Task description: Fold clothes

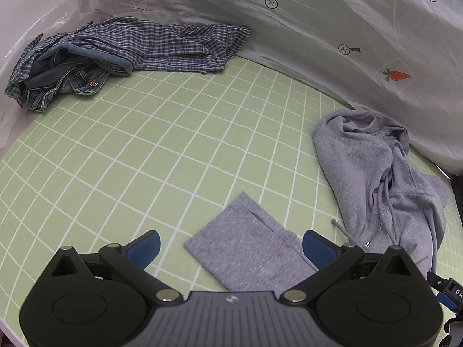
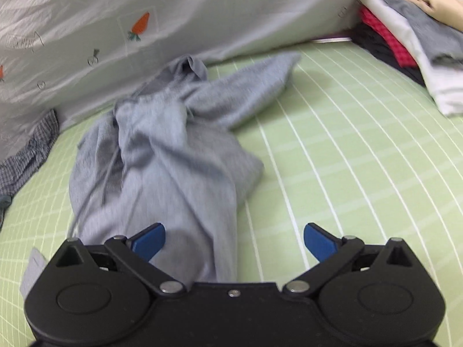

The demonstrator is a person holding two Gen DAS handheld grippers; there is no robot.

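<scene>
A crumpled grey hoodie (image 1: 385,179) lies on the green checked sheet (image 1: 162,156), at the right of the left wrist view. One flat corner of it (image 1: 249,248) with a pocket slit lies between the open blue fingers of my left gripper (image 1: 231,245), which holds nothing. In the right wrist view the hoodie (image 2: 173,150) lies bunched ahead, a sleeve stretching toward the back. My right gripper (image 2: 234,240) is open above the hoodie's near end, its left finger (image 2: 150,238) over the cloth and its right finger over bare sheet.
A plaid shirt and jeans (image 1: 115,55) lie heaped at the back left. A white printed cloth (image 1: 318,29) rises along the back. A stack of folded clothes (image 2: 411,37) sits at the back right in the right wrist view.
</scene>
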